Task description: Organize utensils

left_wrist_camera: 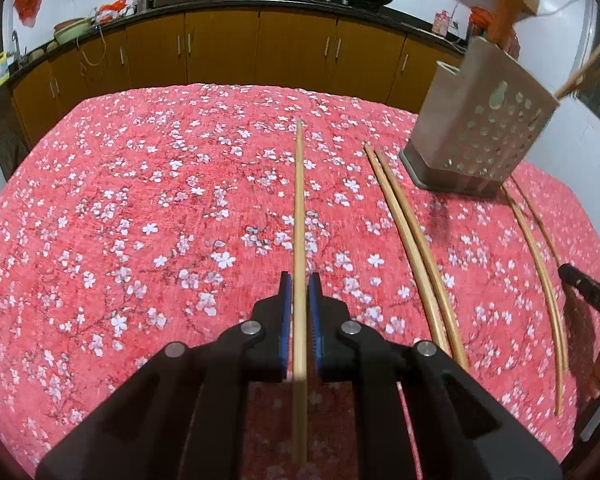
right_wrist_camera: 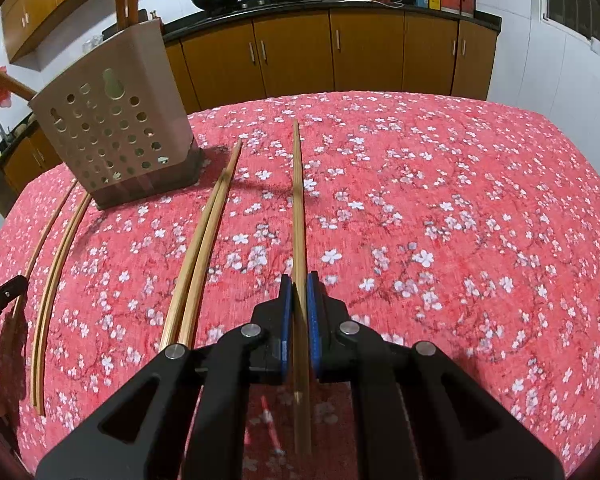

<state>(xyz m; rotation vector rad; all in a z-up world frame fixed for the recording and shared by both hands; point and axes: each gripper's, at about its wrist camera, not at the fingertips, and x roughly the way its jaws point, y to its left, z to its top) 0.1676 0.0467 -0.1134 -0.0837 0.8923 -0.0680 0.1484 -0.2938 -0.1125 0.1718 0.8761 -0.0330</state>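
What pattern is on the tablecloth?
Red tablecloth with small white blossoms on dark branches; clearest in the right wrist view.

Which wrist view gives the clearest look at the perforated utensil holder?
The right wrist view: the utensil holder shows its whole perforated face, base and handles sticking out, fairly sharp. In the left wrist view the same holder sits tilted near the right edge, blurrier, with chopstick tips poking out.

Utensil holder [left_wrist_camera: 480, 128]: its contents are motion-blurred and run off the top edge in both views. The near end of each held chopstick [left_wrist_camera: 299, 240] is hidden by gripper bodies. Whether the blue pads [right_wrist_camera: 286, 320] actually touch the wood cannot be told.
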